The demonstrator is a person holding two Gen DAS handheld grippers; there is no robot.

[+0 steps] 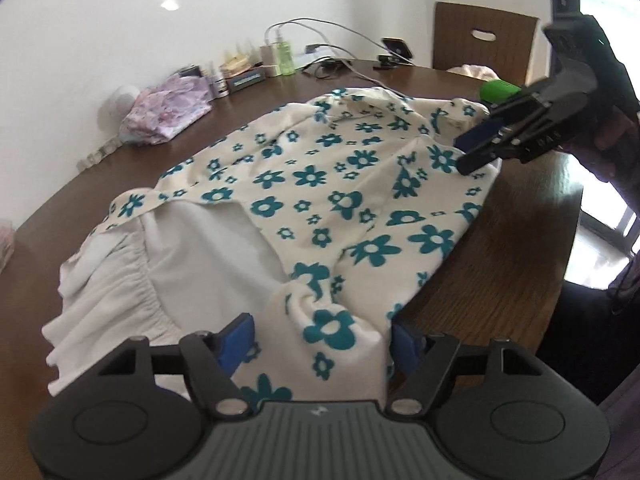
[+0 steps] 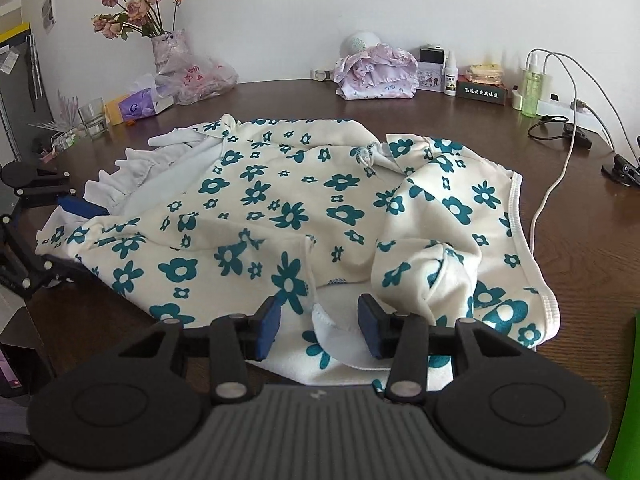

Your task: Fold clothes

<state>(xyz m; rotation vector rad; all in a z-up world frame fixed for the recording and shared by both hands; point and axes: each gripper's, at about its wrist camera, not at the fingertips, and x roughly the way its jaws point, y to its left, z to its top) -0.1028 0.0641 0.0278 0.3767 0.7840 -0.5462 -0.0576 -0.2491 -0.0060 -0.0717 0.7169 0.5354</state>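
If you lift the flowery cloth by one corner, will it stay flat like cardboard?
Probably not. The flowery cloth already lies in soft wrinkles and bunched folds, so it would likely droop. It looks thin, so probably light. On the smooth table it may slide when pushed.

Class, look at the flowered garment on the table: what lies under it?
The flowered garment lies on the brown table. At its left edge a plain white ruffled layer shows from beneath the printed fabric. Anything else under the garment is covered and cannot be seen.
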